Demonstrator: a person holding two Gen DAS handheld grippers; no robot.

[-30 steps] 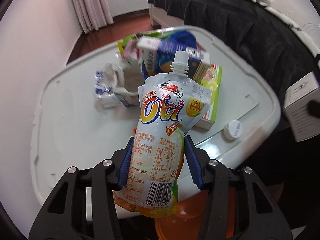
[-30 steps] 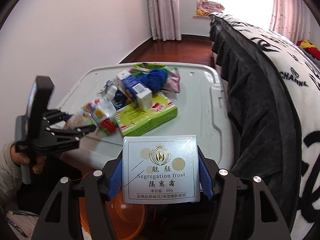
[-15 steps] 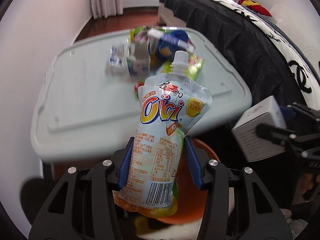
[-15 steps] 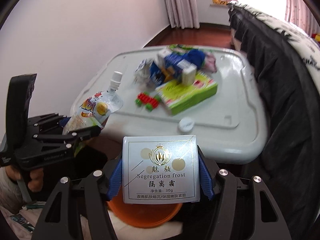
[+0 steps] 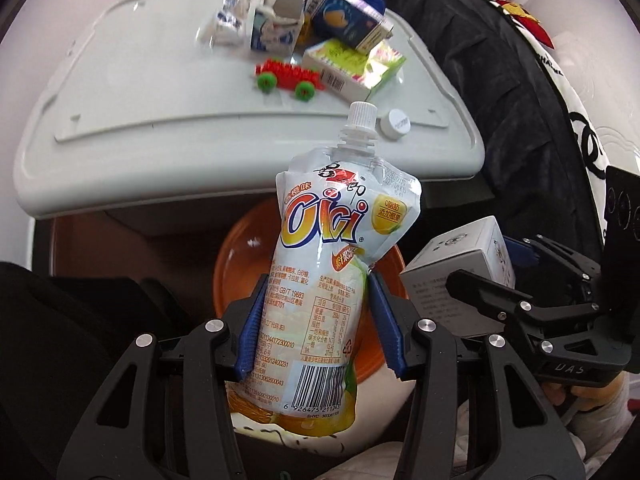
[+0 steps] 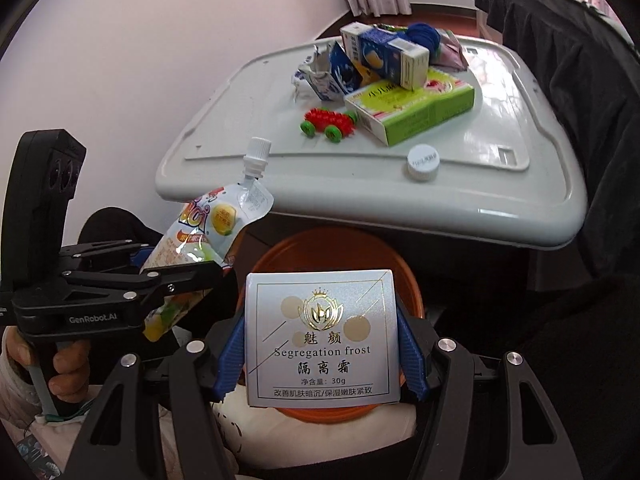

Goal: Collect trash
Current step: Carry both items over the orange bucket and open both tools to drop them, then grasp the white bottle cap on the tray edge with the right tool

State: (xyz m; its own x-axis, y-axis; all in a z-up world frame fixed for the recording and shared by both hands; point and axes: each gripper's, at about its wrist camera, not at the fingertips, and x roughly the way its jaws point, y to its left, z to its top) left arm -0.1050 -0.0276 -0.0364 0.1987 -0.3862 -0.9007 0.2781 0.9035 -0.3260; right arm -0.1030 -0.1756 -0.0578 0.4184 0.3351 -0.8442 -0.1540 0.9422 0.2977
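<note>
Now: left fingers [image 5: 318,326] clamped on pouch [image 5: 332,264], right fingers [image 6: 320,352] on box [image 6: 322,336]; centre both over bowl [image 6: 404,276], then release.

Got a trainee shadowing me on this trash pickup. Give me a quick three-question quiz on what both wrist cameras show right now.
1. True or false: the left gripper is shut on the drink pouch.
2. What does the right gripper hold: A) the green box, B) the silver carton, C) the white bottle cap?
3. Which container shows below both held items, in front of the white table?

Key
1. True.
2. B. The green box and the white bottle cap lie on the table.
3. The orange bin.
</note>
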